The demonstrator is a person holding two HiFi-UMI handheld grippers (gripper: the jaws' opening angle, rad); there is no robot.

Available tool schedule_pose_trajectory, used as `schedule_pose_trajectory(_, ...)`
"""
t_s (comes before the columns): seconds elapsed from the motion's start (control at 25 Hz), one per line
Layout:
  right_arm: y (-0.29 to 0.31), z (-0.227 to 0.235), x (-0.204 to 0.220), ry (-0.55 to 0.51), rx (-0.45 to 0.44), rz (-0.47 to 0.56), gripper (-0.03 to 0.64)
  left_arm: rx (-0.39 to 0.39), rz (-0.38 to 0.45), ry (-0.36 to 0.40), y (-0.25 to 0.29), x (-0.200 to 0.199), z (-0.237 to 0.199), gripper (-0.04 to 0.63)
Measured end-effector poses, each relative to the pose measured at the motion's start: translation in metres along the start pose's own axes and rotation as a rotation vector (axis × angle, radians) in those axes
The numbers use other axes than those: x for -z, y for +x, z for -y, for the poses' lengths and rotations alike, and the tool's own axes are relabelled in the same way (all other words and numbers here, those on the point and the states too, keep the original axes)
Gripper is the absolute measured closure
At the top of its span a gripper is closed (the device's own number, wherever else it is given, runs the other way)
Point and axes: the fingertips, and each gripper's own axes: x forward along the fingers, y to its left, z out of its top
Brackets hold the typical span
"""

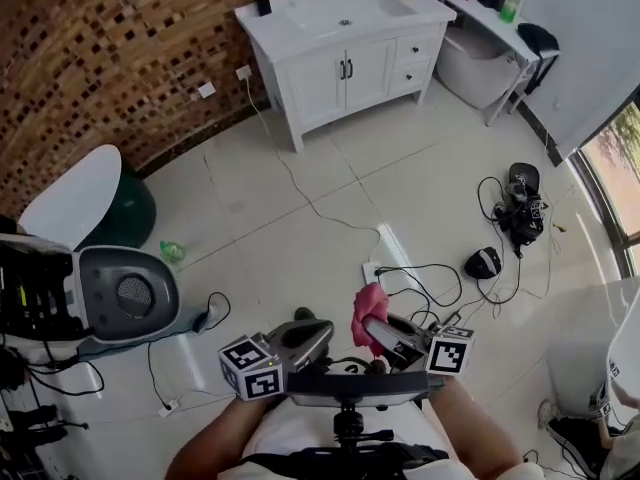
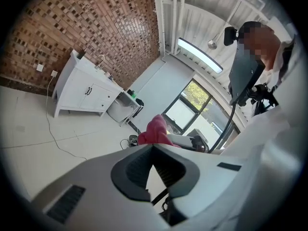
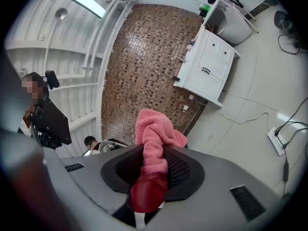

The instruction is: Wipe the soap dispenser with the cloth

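The right gripper [image 3: 153,160] is clenched on the pink cloth [image 3: 155,129]. Its jaws pinch a bunched fold low down and the free end stands up past the tips, which leaves loose fabric ahead of the gripper to wipe with. The left gripper [image 2: 153,147] is closed with nothing between its jaws. It sits just left of the right one, and both are close to the person's body, which looks like a carrying pose, not a working one.

The bench [image 1: 278,26], a white cabinet with a sink, stands against the brick wall at the far side of the room. It is well apart from both grippers, with open floor [image 1: 250,198] between. A small dark bottle [image 1: 262,1] stands at the bench's far left corner, beside the basin. It is likely the soap dispenser, though it is too small to be sure. Nothing touches it.

Wiping has not begun. I judge the step in hand to be the approach, as the bench has yet to be reached. The empty left gripper would probably steady the bottle while the cloth rubs it. A power strip [image 1: 374,268] lies on the floor just ahead of the grippers, and I'd count it a trip risk on the way over.
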Motion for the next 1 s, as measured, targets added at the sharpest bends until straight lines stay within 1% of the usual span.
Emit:
schedule_pose_trajectory(0.16,0.076,0.001,-0.017,0.009,0.016,0.015,0.491,0.016,-0.001,-0.02,-0.034,-0.043,-0.062,0.592)
schedule_pose_trajectory(0.32,0.142,-0.003,-0.037,-0.01,0.039,0.017,0.491,0.036,0.001,-0.009,-0.057,-0.089,-0.112,0.591)
schedule_pose_trajectory(0.52,0.197,-0.01,-0.058,-0.015,0.062,0.004,0.491,0.04,0.039,-0.022,-0.082,-0.133,-0.15,0.591)
schedule_pose_trajectory(0.64,0.217,-0.005,-0.078,-0.029,0.069,-0.002,0.491,0.027,0.067,-0.054,-0.084,-0.146,-0.172,0.591)
schedule_pose_trajectory(0.72,0.228,0.004,-0.095,-0.035,0.076,0.003,0.491,0.012,0.071,-0.063,-0.081,-0.153,-0.184,0.591)
schedule_pose_trajectory(0.84,0.246,0.027,-0.132,-0.034,0.087,0.008,0.491,-0.03,0.066,-0.024,-0.073,-0.173,-0.207,0.589)
schedule_pose_trajectory(1.0,0.277,0.067,-0.195,-0.041,0.078,0.004,0.491,-0.087,0.102,0.014,-0.047,-0.22,-0.256,0.587)
